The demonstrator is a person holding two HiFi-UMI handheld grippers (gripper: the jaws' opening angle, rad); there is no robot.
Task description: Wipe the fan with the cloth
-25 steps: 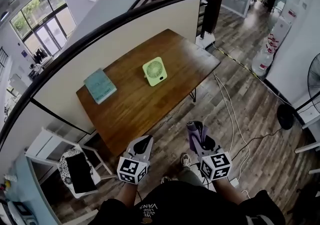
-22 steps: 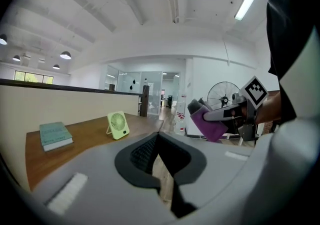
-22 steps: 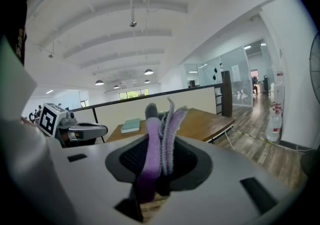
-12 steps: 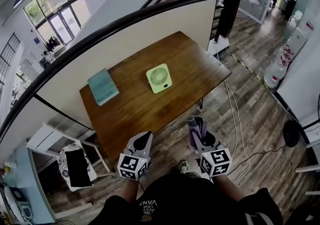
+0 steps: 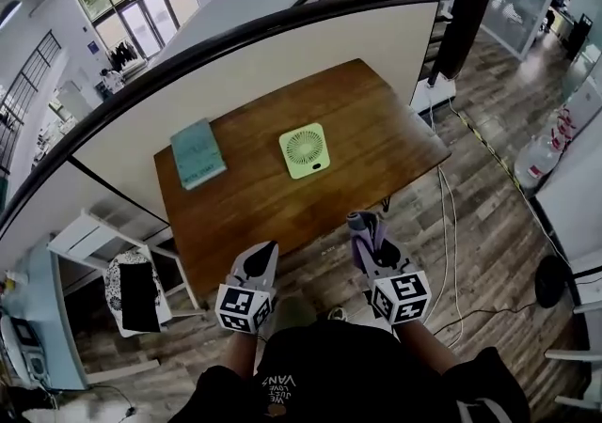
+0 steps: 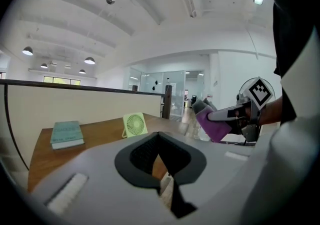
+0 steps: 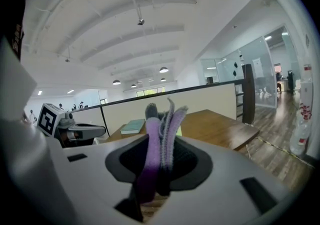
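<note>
A small light-green square fan (image 5: 305, 150) stands on the brown wooden table (image 5: 357, 120); it also shows in the left gripper view as the fan (image 6: 135, 124). My right gripper (image 5: 365, 239) hovers off the table's near edge, shut on a folded purple cloth (image 7: 161, 141) that sticks up between its jaws and hides most of the fan in the right gripper view. The cloth (image 6: 214, 125) shows from the side in the left gripper view. My left gripper (image 5: 263, 261) is shut with nothing in it, also short of the table's near edge.
A teal book (image 5: 197, 153) lies on the table's left part. A cream partition wall with a dark rail (image 5: 282, 54) runs behind the table. A white chair (image 5: 132, 289) stands left of me. Cables (image 5: 442, 224) trail over the wooden floor at the right.
Both grippers and my head have moved toward the table; the table and fan sit nearer and more centred in the head view. Both grippers stay shut, the cloth still held.
</note>
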